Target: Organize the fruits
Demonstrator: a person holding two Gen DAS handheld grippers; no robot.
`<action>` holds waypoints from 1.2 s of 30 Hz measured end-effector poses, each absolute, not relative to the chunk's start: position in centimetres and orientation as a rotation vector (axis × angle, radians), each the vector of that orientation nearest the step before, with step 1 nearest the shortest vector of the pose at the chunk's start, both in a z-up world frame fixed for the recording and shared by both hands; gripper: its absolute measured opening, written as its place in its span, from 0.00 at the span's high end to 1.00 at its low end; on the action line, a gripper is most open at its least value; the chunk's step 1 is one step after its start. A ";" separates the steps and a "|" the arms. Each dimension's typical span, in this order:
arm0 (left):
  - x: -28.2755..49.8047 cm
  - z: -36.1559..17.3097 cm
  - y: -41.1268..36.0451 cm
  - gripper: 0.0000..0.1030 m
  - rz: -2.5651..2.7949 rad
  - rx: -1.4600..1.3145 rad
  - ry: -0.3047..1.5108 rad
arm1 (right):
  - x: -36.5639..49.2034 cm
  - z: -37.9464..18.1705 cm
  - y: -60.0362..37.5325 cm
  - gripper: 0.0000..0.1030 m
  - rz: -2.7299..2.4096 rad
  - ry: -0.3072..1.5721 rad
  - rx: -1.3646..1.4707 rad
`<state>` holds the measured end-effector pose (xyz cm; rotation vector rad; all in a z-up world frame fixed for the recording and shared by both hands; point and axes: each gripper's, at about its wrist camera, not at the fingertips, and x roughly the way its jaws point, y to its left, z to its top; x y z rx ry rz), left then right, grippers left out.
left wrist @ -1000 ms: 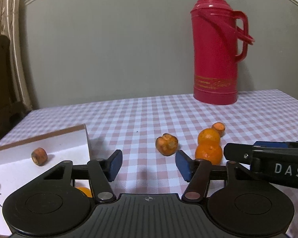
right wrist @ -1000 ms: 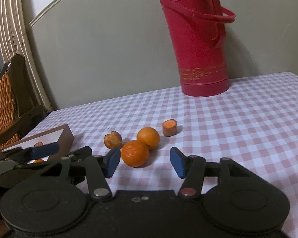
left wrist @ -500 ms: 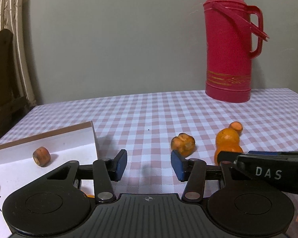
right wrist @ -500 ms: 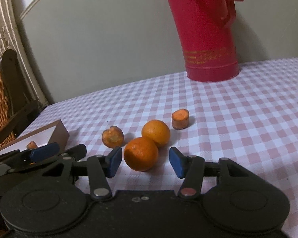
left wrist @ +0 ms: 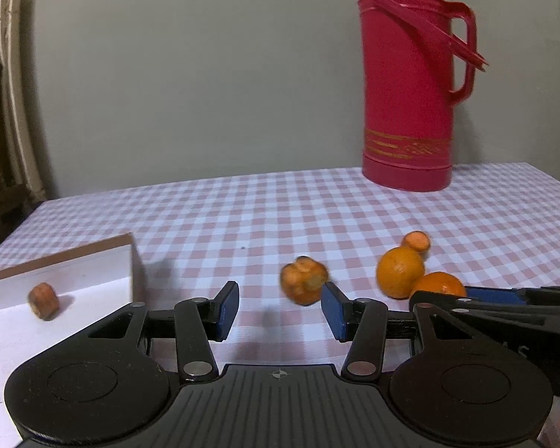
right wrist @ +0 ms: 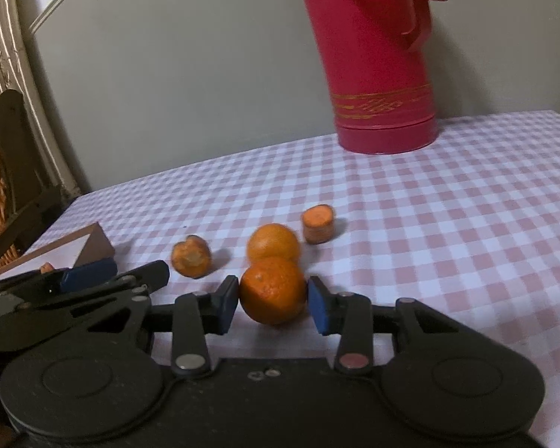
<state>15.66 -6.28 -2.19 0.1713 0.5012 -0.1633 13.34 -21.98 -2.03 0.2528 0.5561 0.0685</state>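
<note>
Two grippers sit low and level over the pink-checked worktop [left wrist: 265, 216], a red thermos [left wrist: 407, 93] against the grey wall. Right gripper [right wrist: 273, 304] has its blue pads touching, or nearly touching, either side of the near orange [right wrist: 272, 289]. Left gripper [left wrist: 280, 308] gapes wide and empty, a carrot chunk [left wrist: 304, 284] just ahead, beside the white tray [left wrist: 78, 272].

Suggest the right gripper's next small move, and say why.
Probably close the right gripper on the near orange: the fruit sits between its open blue pads, nearly touching, still on the tablecloth. Then lift toward the box.
</note>
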 end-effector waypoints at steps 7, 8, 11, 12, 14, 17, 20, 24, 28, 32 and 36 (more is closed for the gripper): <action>17.2 -2.4 -7.3 0.51 -0.157 0.138 0.517 | 12.7 -2.0 -23.6 0.69 0.028 0.550 0.238; 17.6 -2.4 -7.4 0.51 -0.155 0.131 0.524 | 12.7 -2.1 -23.7 0.69 0.025 0.550 0.238; 18.4 -2.7 -7.5 0.51 -0.155 0.112 0.543 | 12.8 -2.1 -23.9 0.69 0.022 0.548 0.229; 18.6 -2.8 -7.5 0.51 -0.159 0.104 0.547 | 12.8 -2.1 -23.9 0.69 0.022 0.549 0.229; 19.0 -3.0 -7.6 0.51 -0.163 0.098 0.551 | 12.8 -2.1 -23.9 0.69 0.021 0.548 0.230; 19.4 -3.3 -7.8 0.55 -0.168 0.098 0.570 | 12.8 -2.2 -23.8 0.68 0.022 0.547 0.226; 19.5 -3.3 -7.7 0.65 -0.167 0.082 0.574 | 12.8 -2.3 -23.8 0.67 0.024 0.551 0.234; 19.2 -3.4 -7.8 0.65 -0.173 0.079 0.575 | 13.1 -2.4 -23.8 0.66 0.025 0.559 0.250; 18.8 -3.4 -7.6 0.65 -0.180 0.078 0.575 | 13.5 -2.6 -23.8 0.68 0.029 0.564 0.256; 17.9 -3.2 -7.7 0.65 -0.191 0.092 0.578 | 13.5 -2.5 -23.4 0.69 0.028 0.561 0.228; 16.9 -3.0 -7.5 0.65 -0.205 0.091 0.585 | 13.3 -2.4 -23.5 0.69 0.031 0.559 0.235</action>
